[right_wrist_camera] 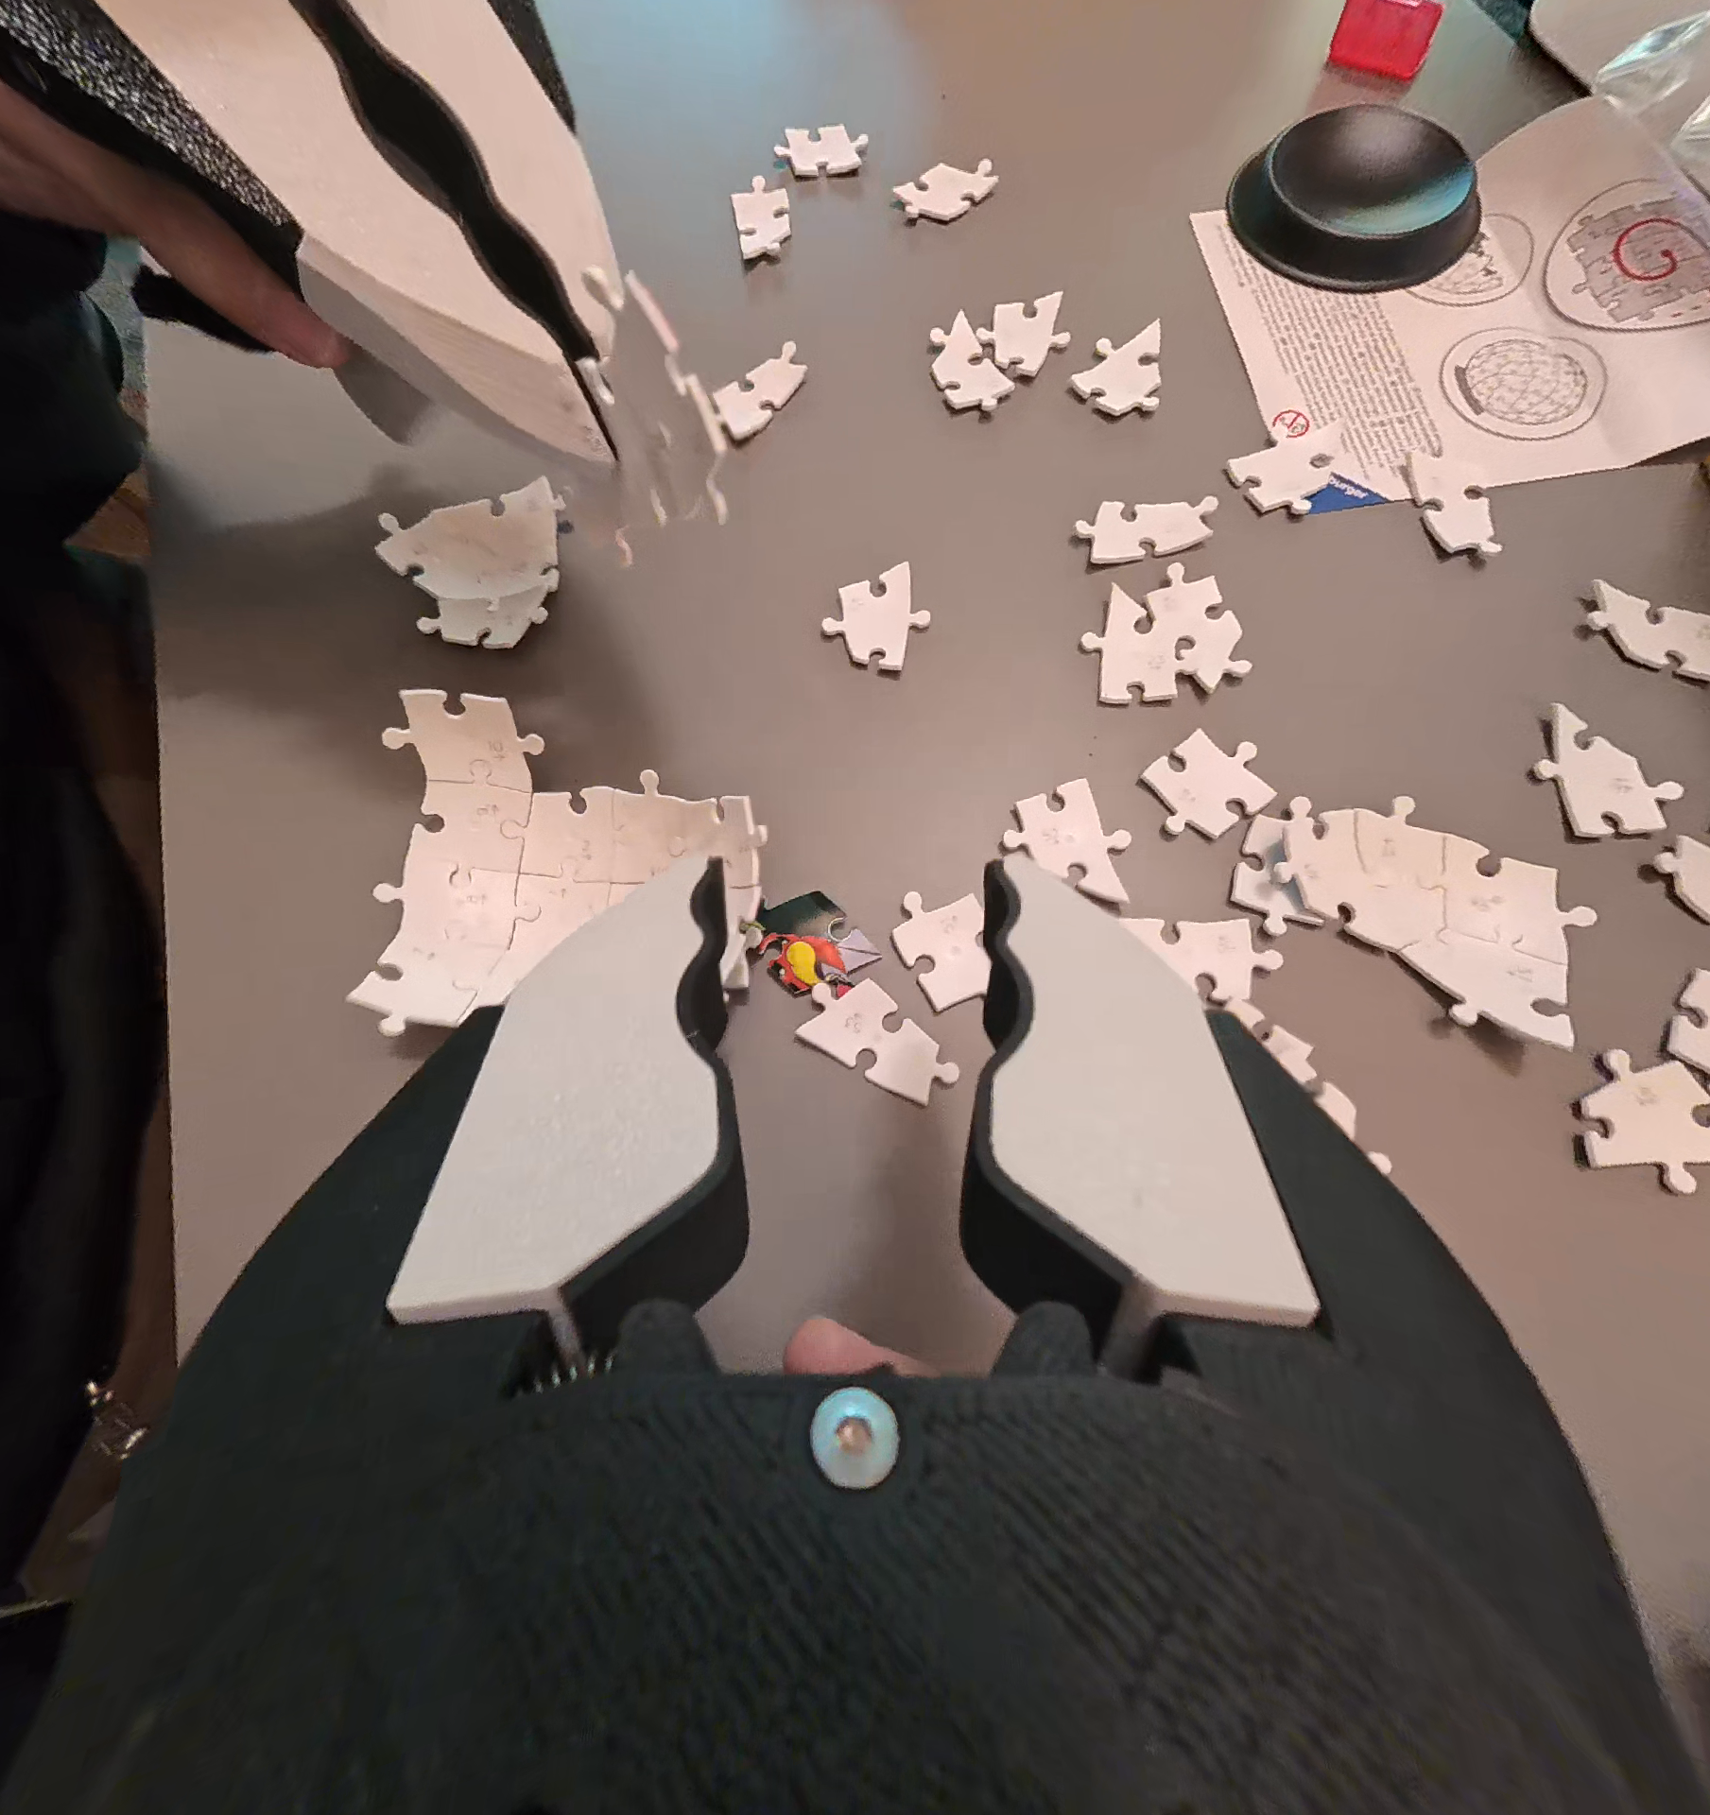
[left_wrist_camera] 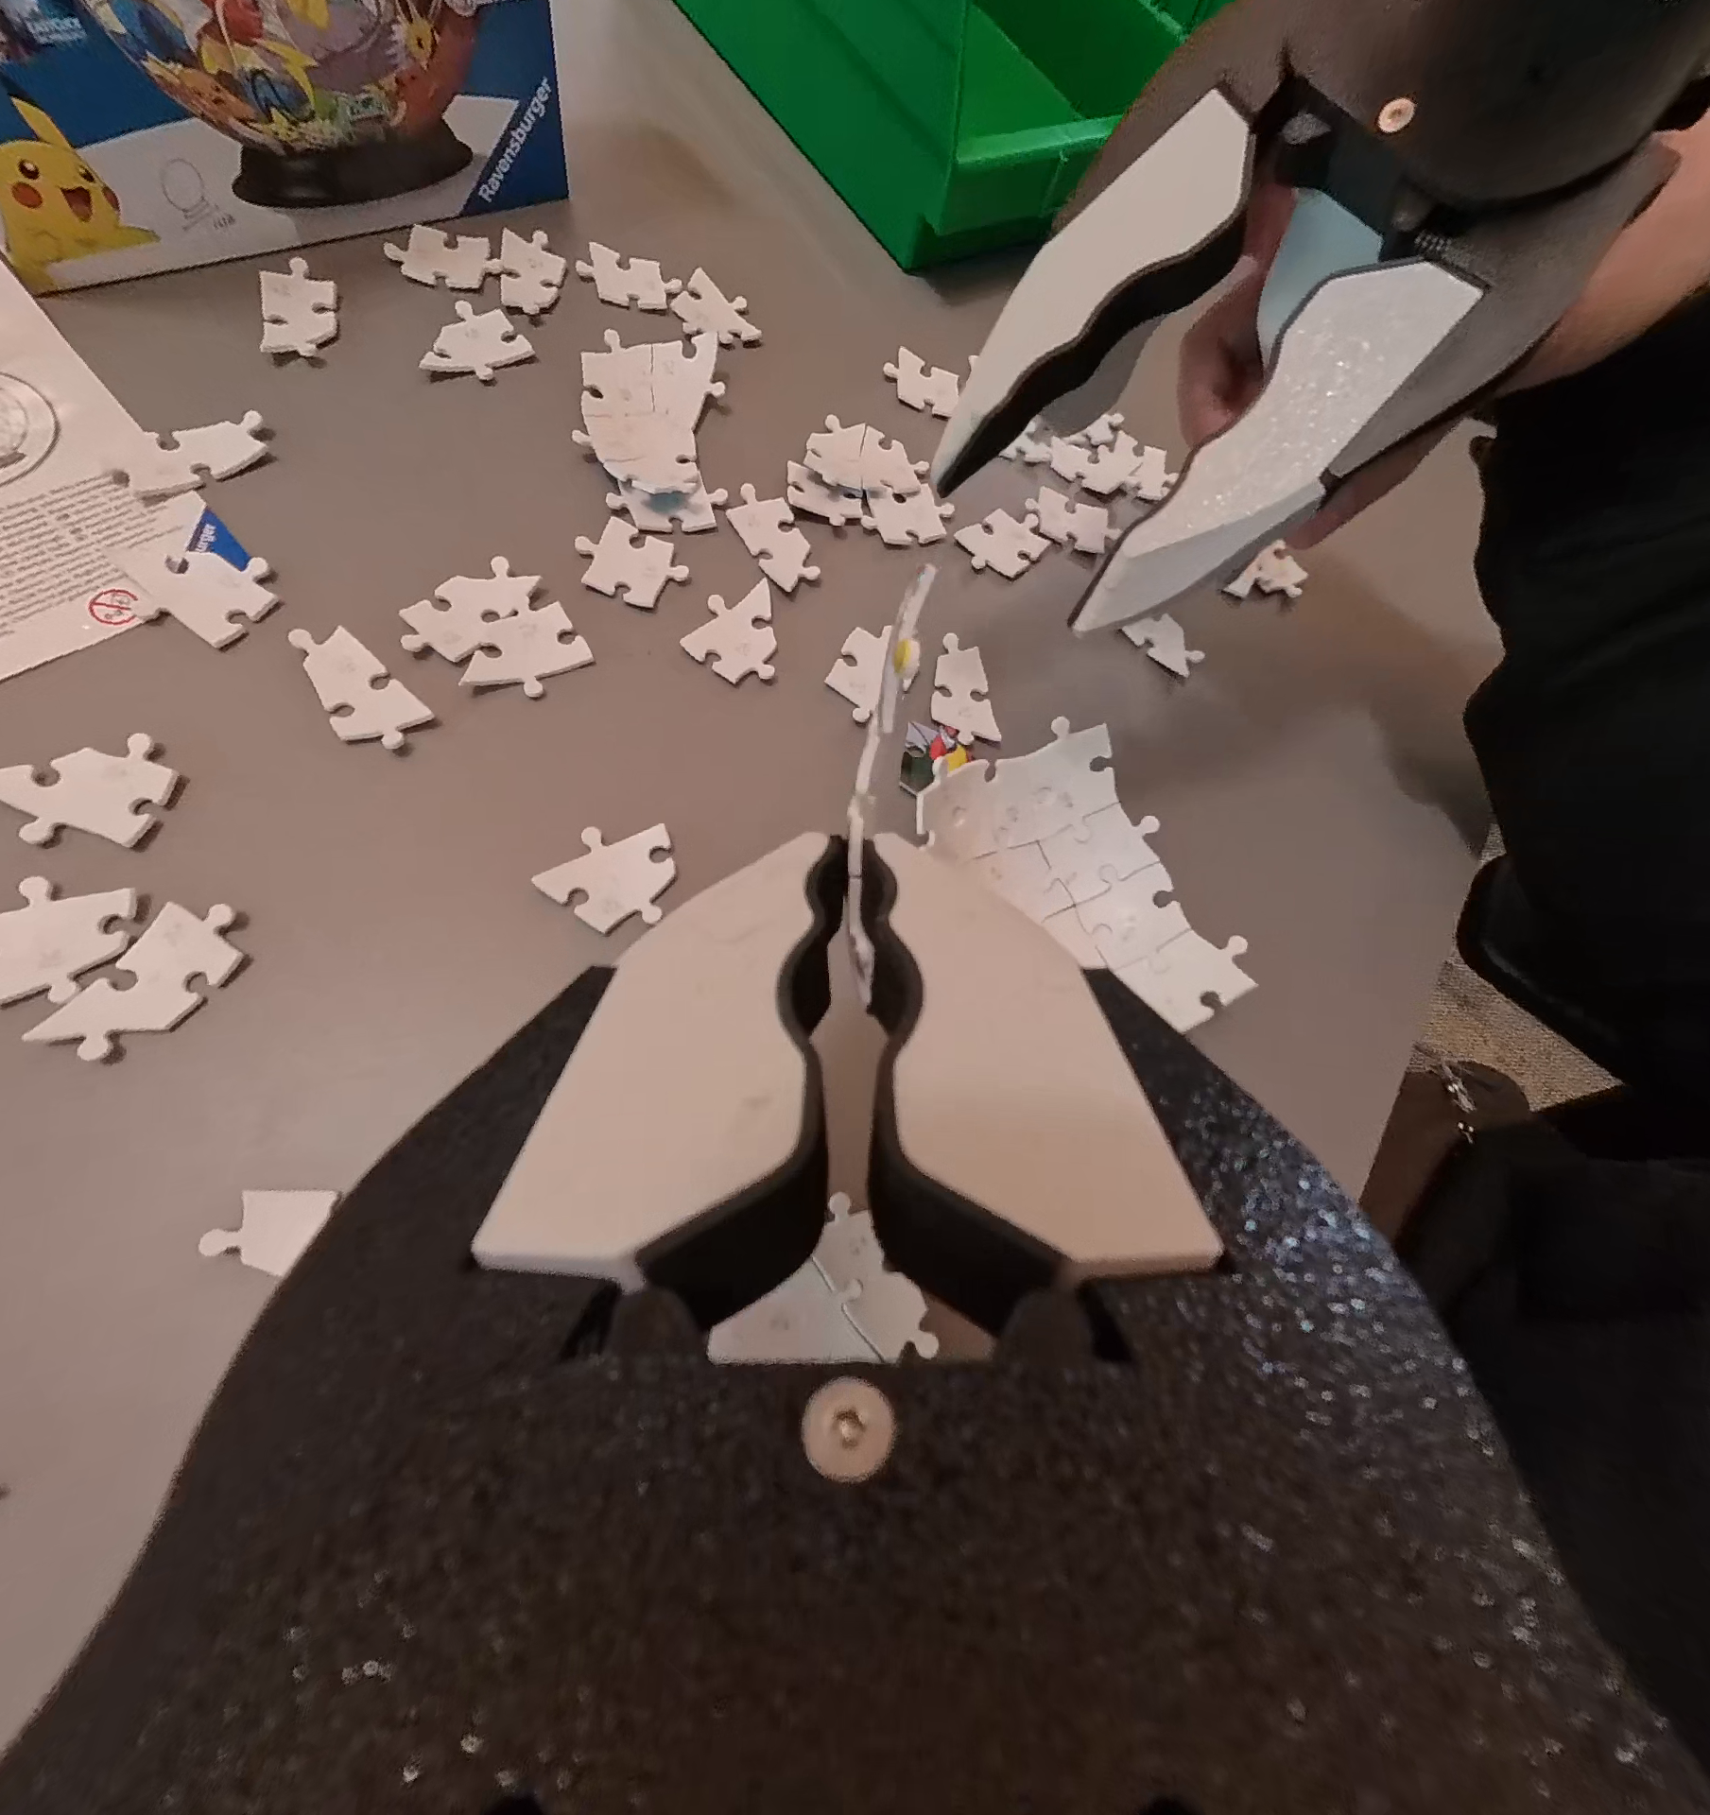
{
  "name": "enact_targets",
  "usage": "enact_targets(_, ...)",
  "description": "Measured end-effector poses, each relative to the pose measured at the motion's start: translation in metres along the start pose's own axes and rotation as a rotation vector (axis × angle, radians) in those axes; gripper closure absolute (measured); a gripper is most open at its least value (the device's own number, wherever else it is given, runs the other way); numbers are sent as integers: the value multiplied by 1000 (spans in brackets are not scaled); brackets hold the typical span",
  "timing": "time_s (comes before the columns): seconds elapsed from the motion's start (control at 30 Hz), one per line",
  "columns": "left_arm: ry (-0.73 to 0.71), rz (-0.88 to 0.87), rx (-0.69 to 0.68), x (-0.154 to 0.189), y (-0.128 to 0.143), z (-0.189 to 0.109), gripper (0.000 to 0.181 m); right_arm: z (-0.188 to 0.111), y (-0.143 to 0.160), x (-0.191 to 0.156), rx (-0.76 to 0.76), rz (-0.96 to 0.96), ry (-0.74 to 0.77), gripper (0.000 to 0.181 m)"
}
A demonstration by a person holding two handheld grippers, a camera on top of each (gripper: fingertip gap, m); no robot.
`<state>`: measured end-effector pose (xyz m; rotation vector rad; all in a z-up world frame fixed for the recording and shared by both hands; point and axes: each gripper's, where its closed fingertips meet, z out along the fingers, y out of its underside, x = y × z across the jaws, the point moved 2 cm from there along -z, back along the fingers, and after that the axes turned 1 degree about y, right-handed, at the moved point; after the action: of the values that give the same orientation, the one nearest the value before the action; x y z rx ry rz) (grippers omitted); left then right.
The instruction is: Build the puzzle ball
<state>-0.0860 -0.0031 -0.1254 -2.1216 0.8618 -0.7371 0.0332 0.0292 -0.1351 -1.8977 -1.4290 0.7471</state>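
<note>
- Here, the left gripper (left_wrist_camera: 856, 864) is clamping a joined strip of puzzle pieces (left_wrist_camera: 890, 707) edge-on, the strip rising from its fingers at the centre of the left wrist view; in the right wrist view the same strip (right_wrist_camera: 659, 432) is blurring at upper left.
- The right gripper (right_wrist_camera: 856, 884) is hanging above the grey table (right_wrist_camera: 880, 471) with its fingers spread wide and holding nothing.
- To do this step well, I judge the left should be keeping the strip steady while the right is picking 1 matching loose piece (right_wrist_camera: 875, 614) and pressing its tab squarely into the strip's free edge.
- Counting: 2 grippers, 1 held strip, 1 large joined panel (right_wrist_camera: 497, 854) at lower left, 1 face-up coloured piece (right_wrist_camera: 811, 948), 1 black stand (right_wrist_camera: 1356, 196) at upper right, 1 instruction sheet (right_wrist_camera: 1342, 363), 1 puzzle box (left_wrist_camera: 242, 128), 1 green bin (left_wrist_camera: 929, 118).
- Loose white pieces are scattering across the table, too many to count surely.
</note>
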Motion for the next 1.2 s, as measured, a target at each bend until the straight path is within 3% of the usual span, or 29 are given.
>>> enact_targets(0.47, -26, -69, -47, -2, 5, -10, 179, 9, -5, 5, -11, -10, -28, 131)
enact_targets(1.2, -78, -72, -88, -5, -8, 3, 179, 30, -3, 2, 22, -63, -29, 133)
